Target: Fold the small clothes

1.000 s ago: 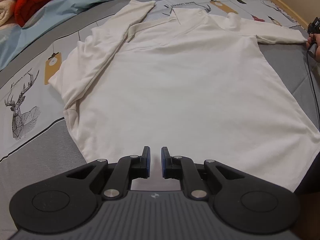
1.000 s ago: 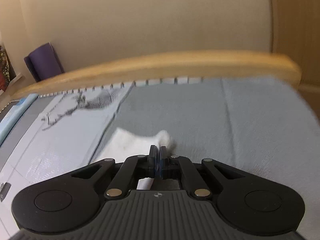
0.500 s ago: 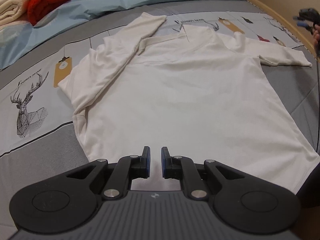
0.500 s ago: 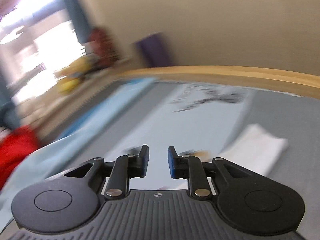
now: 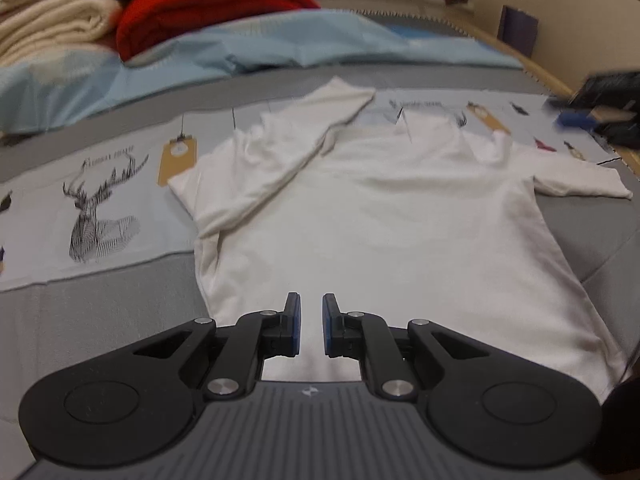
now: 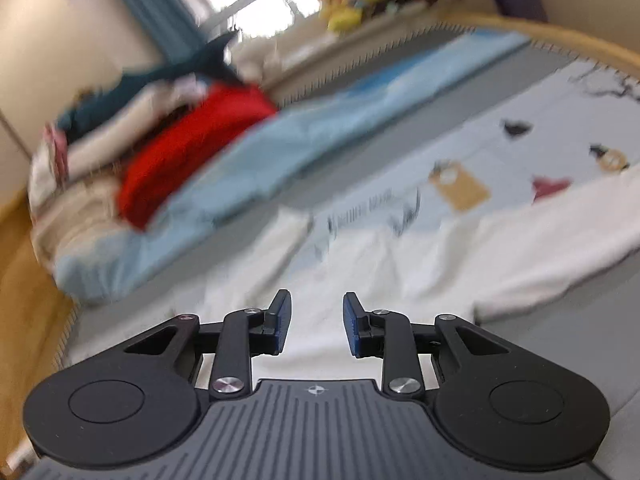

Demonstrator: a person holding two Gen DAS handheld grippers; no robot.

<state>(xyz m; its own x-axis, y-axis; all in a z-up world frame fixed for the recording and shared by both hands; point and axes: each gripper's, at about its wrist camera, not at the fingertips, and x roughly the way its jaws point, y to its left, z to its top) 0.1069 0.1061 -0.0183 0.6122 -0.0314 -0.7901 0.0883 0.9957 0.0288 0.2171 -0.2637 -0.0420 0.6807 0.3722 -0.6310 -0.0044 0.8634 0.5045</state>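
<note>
A white long-sleeved shirt [image 5: 400, 220] lies flat on the bed, collar at the far end. Its left sleeve [image 5: 288, 152] is folded in over the body, while the right sleeve [image 5: 580, 182] lies stretched out sideways. My left gripper [image 5: 311, 304] hovers over the near hem, its jaws closing to a narrow gap with nothing between them. The right gripper [image 6: 316, 308] hangs above the shirt [image 6: 440, 256] near the right sleeve, jaws apart and closing, holding nothing. It shows as a dark blur [image 5: 608, 108] at the right edge of the left wrist view.
A red blanket [image 5: 208, 12] and cream blankets [image 5: 52, 28] are piled at the far left, with a light blue quilt [image 5: 280, 48] in front. The sheet carries a deer print [image 5: 96, 216]. A wooden bed rim [image 5: 532, 64] runs along the far right.
The right gripper let go of the sleeve cuff, opened, and swung fast up and across toward the shirt's body. The left gripper rose and tilted up, showing more of the far bed.
</note>
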